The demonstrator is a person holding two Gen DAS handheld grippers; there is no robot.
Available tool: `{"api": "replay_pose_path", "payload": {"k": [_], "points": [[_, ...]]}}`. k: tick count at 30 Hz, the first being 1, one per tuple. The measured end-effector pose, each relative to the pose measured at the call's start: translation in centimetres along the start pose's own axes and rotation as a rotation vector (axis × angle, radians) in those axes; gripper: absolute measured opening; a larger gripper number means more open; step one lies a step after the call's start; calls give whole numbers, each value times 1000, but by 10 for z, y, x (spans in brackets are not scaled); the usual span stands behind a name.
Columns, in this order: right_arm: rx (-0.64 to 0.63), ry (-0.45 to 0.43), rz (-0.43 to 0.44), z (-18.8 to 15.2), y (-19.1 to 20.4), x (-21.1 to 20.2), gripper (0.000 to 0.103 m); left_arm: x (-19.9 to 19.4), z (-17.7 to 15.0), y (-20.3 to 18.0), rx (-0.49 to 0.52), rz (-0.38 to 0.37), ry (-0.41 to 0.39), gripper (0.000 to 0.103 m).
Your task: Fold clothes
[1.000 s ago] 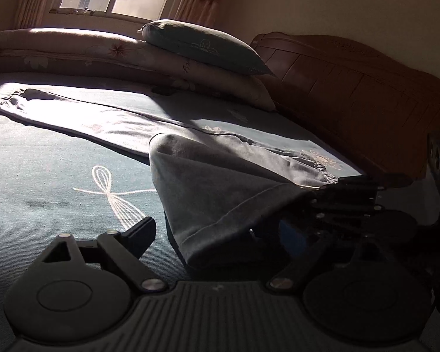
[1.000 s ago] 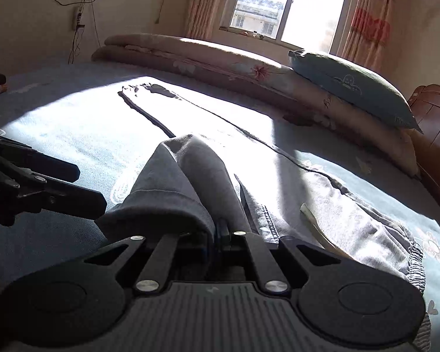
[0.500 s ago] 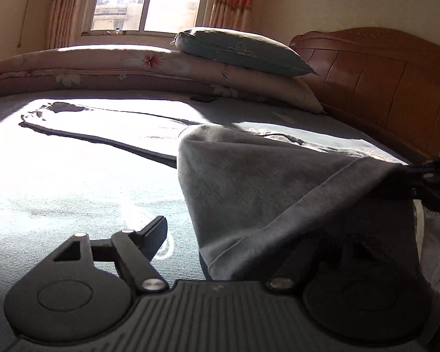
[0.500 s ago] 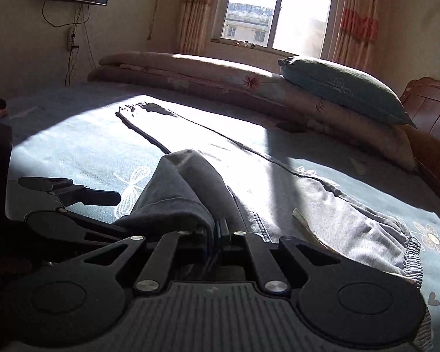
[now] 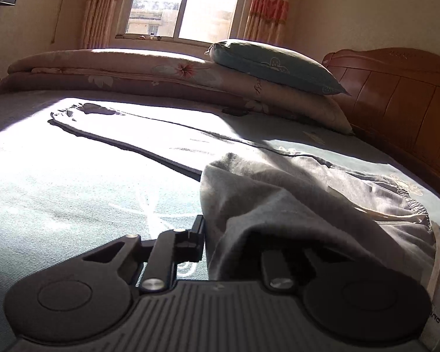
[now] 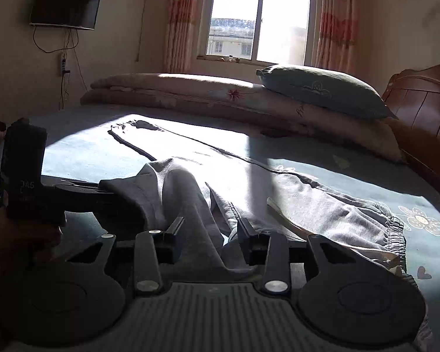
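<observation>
Grey sweatpants (image 5: 278, 193) lie on the teal bed sheet (image 5: 58, 190), waistband (image 6: 390, 228) to the right. One leg (image 6: 176, 143) stretches flat into the sunlit far left. The other leg is bunched up near me. My left gripper (image 5: 217, 234) is shut on that leg's hem; its left finger (image 5: 195, 240) presses against the cloth and the right finger is hidden under it. The right wrist view shows the left gripper (image 6: 102, 190) side-on, with cloth draped over its tips. My right gripper (image 6: 211, 240) is open, with the pant leg lying loose between its fingers.
A folded floral quilt (image 5: 132, 70) and a teal pillow (image 5: 272, 64) line the bed's far side under the window. A wooden headboard (image 5: 396, 96) stands at the right. A wall TV (image 6: 64, 3) hangs at the left. A hand (image 6: 14, 234) holds the left gripper.
The right gripper was shut on the pant leg and has opened. The left gripper's fingers have closed in on the hem. Both cameras now sit more level with the bed.
</observation>
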State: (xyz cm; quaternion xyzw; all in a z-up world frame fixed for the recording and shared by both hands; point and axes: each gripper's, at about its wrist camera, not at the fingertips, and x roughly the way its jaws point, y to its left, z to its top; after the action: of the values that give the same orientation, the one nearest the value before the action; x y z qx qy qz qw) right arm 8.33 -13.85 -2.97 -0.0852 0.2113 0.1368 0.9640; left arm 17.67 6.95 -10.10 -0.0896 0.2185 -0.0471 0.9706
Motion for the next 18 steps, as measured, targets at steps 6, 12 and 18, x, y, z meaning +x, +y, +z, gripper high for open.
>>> {"api": "replay_pose_path", "payload": {"k": [6,12,18], "points": [[136,31,-62,-31,-53,23,50,-29,10,2,2,97,-89,7],[302,26,-41,-76,-92,38,52,-62,22,-13,57,197,-190,6],[299,20,-43,-76,-101,39,56,-101,29,-48,189,338,-259,6]]}}
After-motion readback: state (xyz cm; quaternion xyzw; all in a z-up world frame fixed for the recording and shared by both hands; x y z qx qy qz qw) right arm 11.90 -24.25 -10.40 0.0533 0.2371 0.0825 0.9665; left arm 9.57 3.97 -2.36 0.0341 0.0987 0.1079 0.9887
